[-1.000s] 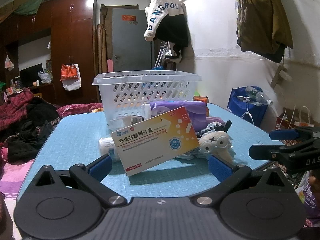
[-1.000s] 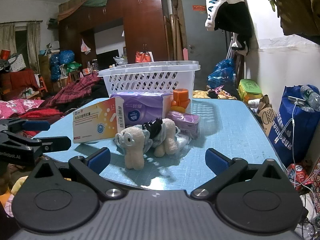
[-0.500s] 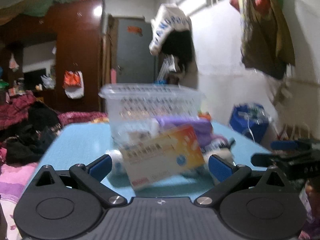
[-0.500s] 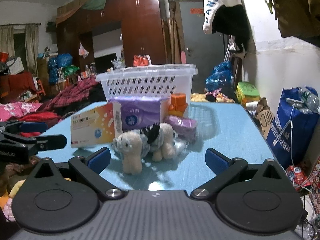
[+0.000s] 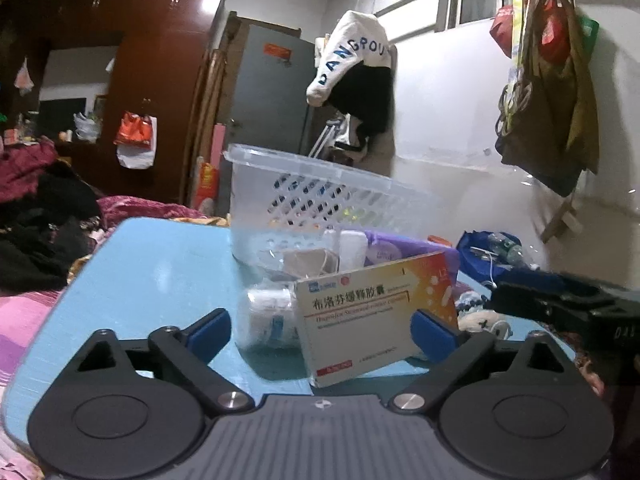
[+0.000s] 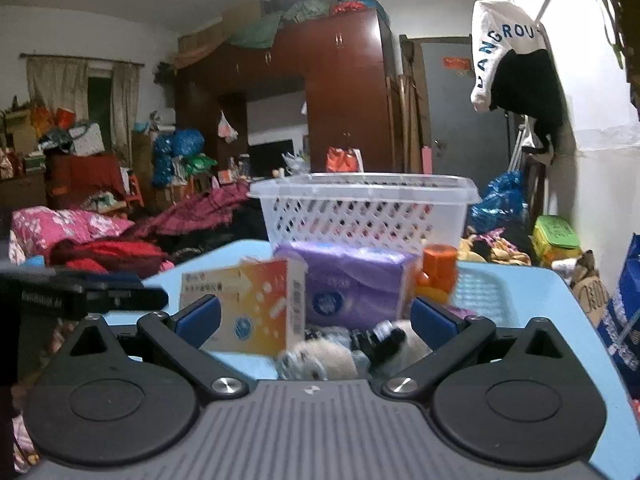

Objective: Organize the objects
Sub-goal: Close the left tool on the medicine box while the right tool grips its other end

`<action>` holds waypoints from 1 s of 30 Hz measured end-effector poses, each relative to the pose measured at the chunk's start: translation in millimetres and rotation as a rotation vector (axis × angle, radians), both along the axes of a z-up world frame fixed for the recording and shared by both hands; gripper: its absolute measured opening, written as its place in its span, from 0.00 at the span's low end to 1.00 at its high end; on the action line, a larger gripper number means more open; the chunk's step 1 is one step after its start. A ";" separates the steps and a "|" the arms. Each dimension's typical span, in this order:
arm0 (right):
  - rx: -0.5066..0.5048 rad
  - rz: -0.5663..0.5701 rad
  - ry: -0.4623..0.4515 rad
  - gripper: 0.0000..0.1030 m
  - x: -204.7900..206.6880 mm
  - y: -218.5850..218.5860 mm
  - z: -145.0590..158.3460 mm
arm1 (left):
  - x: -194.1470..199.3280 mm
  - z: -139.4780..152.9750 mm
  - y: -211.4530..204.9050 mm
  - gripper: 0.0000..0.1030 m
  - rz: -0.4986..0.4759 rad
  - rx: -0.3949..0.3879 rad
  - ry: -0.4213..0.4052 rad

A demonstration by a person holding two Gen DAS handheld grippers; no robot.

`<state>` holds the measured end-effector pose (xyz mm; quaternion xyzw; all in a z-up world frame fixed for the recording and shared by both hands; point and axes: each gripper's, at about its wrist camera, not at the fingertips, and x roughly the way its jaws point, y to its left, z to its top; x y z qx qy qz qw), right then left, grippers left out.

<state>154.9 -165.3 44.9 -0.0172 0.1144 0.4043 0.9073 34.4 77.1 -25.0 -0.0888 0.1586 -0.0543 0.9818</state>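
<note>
A white perforated basket (image 5: 320,204) (image 6: 364,212) stands at the back of the blue table (image 5: 160,264). In front of it lie an orange-and-white medicine box (image 5: 376,316) (image 6: 244,308), a purple tissue pack (image 6: 352,288), a white roll (image 5: 266,316), an orange bottle (image 6: 438,268) and plush toys (image 6: 344,352). My left gripper (image 5: 322,330) is open, with the roll and medicine box between its fingers. My right gripper (image 6: 316,316) is open, with the box, tissue pack and plush toys between its fingers.
The right gripper's black body (image 5: 568,308) shows at the right of the left wrist view. The left gripper's body (image 6: 80,296) shows at the left of the right wrist view. Piled clothes (image 6: 100,248) lie left of the table and bags (image 6: 624,312) to its right.
Both grippers have moved forward and closer to the pile, so the objects now sit between the open fingers. Both views tilted upward. Nothing was taken hold of.
</note>
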 end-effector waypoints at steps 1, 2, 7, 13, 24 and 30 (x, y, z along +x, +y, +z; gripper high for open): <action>-0.012 0.015 -0.008 1.00 0.3 3.1 0.6 | 2.4 -2.1 0.2 0.88 -0.008 0.000 0.001; -0.029 0.025 -0.014 1.00 -0.7 7.4 0.2 | 5.3 -4.5 -0.5 0.87 -0.021 0.000 0.004; -0.070 0.061 0.001 0.87 9.6 20.0 -6.1 | 13.5 -15.8 1.4 0.69 -0.071 -0.001 0.016; -0.103 0.099 0.017 0.63 13.8 24.4 -8.3 | 17.3 -22.3 7.6 0.52 -0.107 -0.031 0.012; -0.154 0.127 -0.016 0.41 11.3 27.1 -8.4 | 17.8 -22.4 0.4 0.46 -0.092 0.011 -0.010; -0.181 0.145 -0.010 0.42 18.1 31.4 -8.2 | 21.9 -21.1 -0.3 0.46 -0.089 0.021 -0.007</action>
